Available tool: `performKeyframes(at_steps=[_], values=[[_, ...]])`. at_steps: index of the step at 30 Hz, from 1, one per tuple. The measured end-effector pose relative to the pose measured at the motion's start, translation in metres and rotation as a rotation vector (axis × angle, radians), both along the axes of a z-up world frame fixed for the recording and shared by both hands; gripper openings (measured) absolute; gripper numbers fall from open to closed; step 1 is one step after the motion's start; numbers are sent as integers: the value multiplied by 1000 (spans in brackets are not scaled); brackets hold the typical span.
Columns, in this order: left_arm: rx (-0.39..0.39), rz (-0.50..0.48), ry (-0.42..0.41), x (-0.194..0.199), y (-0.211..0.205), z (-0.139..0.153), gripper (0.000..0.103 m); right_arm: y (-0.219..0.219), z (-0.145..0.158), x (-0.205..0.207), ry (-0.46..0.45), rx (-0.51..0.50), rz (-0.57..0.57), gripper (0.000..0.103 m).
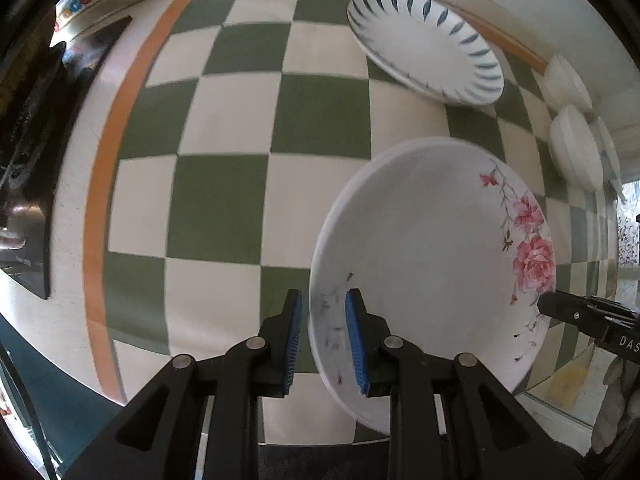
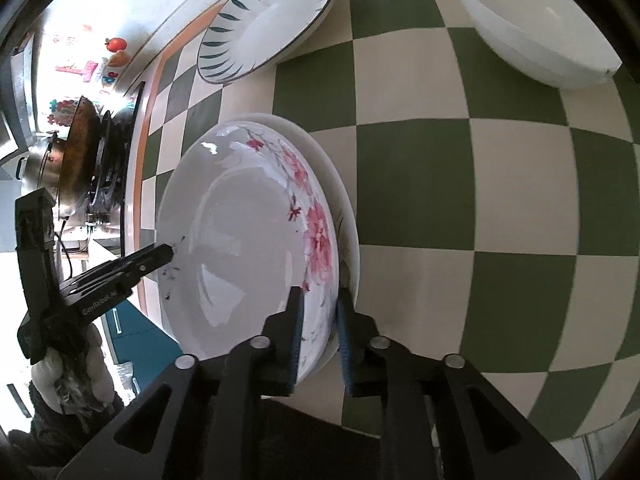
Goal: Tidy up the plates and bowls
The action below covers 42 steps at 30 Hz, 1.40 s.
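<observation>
A white plate with pink flowers (image 1: 432, 264) (image 2: 248, 236) is held between both grippers over the green-and-cream checkered cloth (image 1: 224, 200). My left gripper (image 1: 322, 344) has its blue pads on either side of the plate's near rim. My right gripper (image 2: 318, 336) straddles the opposite rim the same way; it also shows at the right of the left wrist view (image 1: 580, 316). A second white plate (image 2: 344, 208) lies right under the flowered one. A white plate with blue leaf marks (image 1: 424, 44) (image 2: 268, 20) lies farther back.
White bowls (image 1: 576, 148) stand at the right edge of the left wrist view; one white bowl (image 2: 532, 24) sits at the top right of the right wrist view. A stove with a pan (image 2: 76, 160) stands beyond the cloth's orange border. The table's front edge is near.
</observation>
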<state>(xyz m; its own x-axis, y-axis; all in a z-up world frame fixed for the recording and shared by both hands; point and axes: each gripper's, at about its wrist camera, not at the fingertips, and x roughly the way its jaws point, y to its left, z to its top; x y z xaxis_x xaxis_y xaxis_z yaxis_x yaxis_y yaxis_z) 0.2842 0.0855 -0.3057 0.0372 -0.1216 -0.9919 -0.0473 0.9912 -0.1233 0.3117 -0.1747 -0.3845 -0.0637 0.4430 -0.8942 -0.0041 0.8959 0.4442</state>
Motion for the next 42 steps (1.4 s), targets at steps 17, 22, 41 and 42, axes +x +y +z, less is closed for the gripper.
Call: performKeyframes(at_steps=[17, 22, 41, 42], values=[[-49, -37, -11, 173, 14, 1, 26, 3, 47, 176, -90, -111, -55, 30], [-79, -48, 60, 217, 16, -28, 26, 9, 23, 230, -51, -116, -49, 30], [-101, -99, 72, 242, 3, -54, 11, 11, -17, 260, -42, -124, -43, 7], [-98, -100, 66, 241, 3, -52, 11, 11, -16, 259, -48, -123, -39, 7]])
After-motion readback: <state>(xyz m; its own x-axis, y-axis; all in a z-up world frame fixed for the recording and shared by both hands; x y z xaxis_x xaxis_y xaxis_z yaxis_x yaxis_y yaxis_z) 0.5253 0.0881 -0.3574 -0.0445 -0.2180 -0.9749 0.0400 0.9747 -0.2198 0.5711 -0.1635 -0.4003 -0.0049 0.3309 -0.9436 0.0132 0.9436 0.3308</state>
